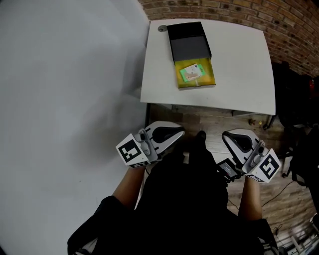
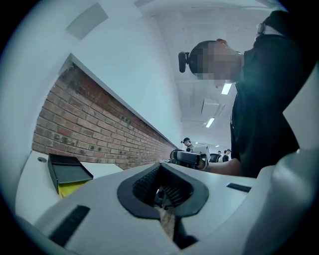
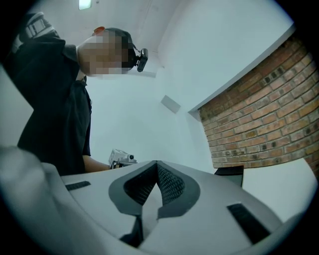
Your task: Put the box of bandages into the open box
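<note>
The open box [image 1: 208, 79] is yellow inside and stands on the white table [image 1: 239, 64]. A green and white box of bandages [image 1: 191, 72] lies inside it. A black lid [image 1: 188, 42] sits at its far end, and the lid [image 2: 69, 169] and yellow box [image 2: 69, 188] also show in the left gripper view. My left gripper [image 1: 175, 133] is held close to my body, well short of the table, shut and empty. My right gripper [image 1: 227, 135] is held the same way, shut with nothing in it. Both sets of jaws [image 2: 159, 165] [image 3: 157, 164] meet at their tips.
A small round grey thing [image 1: 162, 28] sits at the table's far left corner. A white wall [image 1: 65, 89] runs along the left and a brick wall [image 1: 259, 12] stands behind the table. Wooden floor [image 1: 209, 122] lies below, with dark equipment [image 1: 294, 94] at the right.
</note>
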Demonstrator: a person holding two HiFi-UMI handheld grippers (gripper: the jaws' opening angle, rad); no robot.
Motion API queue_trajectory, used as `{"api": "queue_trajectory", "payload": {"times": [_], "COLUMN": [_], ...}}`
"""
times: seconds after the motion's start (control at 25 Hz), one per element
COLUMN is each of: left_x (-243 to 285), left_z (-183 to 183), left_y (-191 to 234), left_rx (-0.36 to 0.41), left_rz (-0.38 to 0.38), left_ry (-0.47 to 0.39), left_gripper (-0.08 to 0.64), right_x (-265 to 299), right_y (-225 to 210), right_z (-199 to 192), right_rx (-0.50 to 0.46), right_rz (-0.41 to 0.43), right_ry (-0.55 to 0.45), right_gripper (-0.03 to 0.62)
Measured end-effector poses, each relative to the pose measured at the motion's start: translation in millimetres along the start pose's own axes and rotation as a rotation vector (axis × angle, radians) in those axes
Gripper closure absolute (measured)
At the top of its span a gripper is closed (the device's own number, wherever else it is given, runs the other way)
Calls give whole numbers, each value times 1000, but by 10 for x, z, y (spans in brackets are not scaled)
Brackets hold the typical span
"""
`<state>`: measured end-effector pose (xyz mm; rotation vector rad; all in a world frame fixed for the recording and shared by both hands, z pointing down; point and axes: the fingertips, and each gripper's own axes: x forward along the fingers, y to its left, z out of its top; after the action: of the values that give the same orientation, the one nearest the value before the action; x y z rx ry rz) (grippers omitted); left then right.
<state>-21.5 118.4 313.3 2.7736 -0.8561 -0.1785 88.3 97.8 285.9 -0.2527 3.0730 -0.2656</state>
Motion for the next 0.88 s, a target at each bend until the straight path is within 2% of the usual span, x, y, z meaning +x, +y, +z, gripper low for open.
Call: {"api": "queue_trajectory", "payload": {"times": [0.12,0.48,0.68,0.84,0.88], "left_x": [-352,-1244,-1360,-1277,-1240], "left_z": [-203,-559,-676,-667,-711], "left_y": [-54,-340,-539,-726,-777], "left_rx": [-56,-121,-129,-119,-118], "left_rz": [20,49,43,33,35], "left_ry": [34,1,-14,-50,-35], "left_gripper": [546,546,546,546,546], "right_x": [200,624,626,489,426], "right_y": [296,1074,1283,1372,1389], "right_z": [-77,-277,-353,-360,-358], "right_rx": [6,13,21,7,-1], "right_rz": [-8,-7,4,8,9], "right_ry": [24,56,68,75,79], "right_gripper": [588,587,586,588,588]}}
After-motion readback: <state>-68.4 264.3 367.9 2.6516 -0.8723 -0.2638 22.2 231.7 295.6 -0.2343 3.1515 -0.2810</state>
